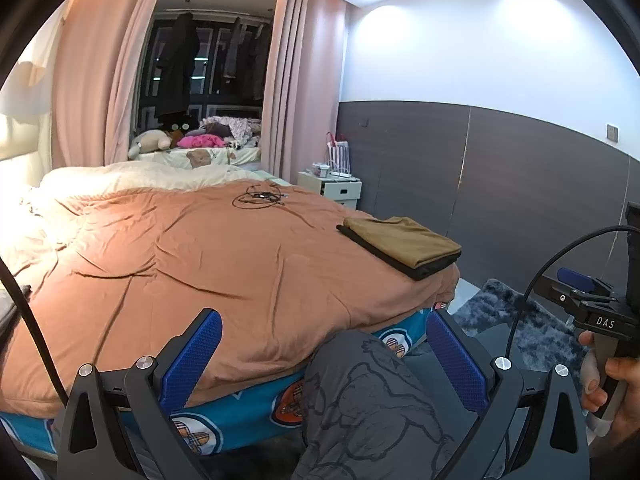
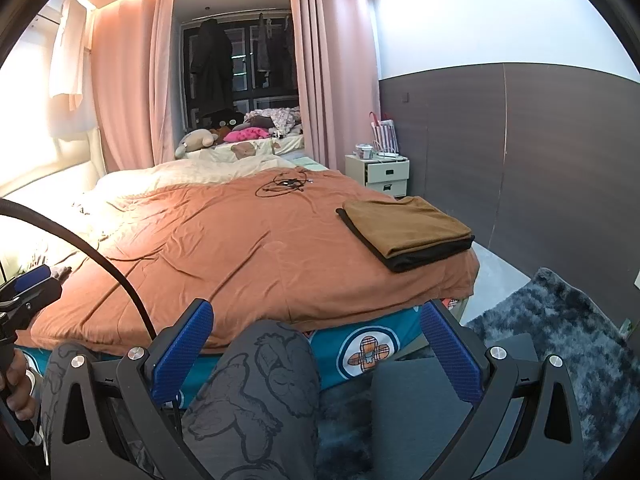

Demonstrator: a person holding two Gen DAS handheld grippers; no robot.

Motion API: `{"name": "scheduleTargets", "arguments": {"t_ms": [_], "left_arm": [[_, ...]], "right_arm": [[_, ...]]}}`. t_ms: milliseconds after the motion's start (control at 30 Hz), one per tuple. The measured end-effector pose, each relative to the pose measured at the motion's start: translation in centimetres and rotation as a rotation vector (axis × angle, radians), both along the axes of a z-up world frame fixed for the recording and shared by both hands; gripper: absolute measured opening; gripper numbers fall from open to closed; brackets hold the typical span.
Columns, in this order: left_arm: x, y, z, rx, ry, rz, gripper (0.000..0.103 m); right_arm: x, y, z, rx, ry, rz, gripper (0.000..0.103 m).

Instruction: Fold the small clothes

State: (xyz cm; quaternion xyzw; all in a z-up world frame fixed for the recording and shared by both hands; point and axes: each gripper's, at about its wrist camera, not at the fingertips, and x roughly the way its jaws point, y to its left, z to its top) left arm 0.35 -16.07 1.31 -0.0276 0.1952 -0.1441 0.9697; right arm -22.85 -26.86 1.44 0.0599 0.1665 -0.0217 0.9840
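Note:
A folded tan garment [image 1: 404,242] [image 2: 404,228] lies on top of a folded black one [image 1: 434,268] [image 2: 430,254] near the right corner of the orange bedspread [image 1: 200,256] [image 2: 224,248]. My left gripper [image 1: 324,356] is held low in front of the bed's near edge, open, with nothing between its blue pads. My right gripper [image 2: 316,348] is also open and empty, at about the same height. Both are well short of the folded stack. The right gripper's body shows at the right edge of the left wrist view, in a hand [image 1: 612,384].
A person's knee in grey printed trousers [image 1: 372,400] [image 2: 256,392] sits between the fingers in both views. A coiled black cable [image 1: 260,198] [image 2: 286,184] lies far back on the bed. A white nightstand [image 2: 378,174] and a grey shaggy rug [image 2: 568,332] are to the right.

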Motion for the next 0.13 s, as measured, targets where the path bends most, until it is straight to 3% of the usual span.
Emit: {"name": "scheduleTargets", "arguments": {"t_ms": [133], "left_arm": [[-0.05,0.18,0.09,0.004,-0.003,0.003,0.103]], "right_arm": [[0.24,0.15,0.03,-0.005,0.003,0.005,0.103]]}}
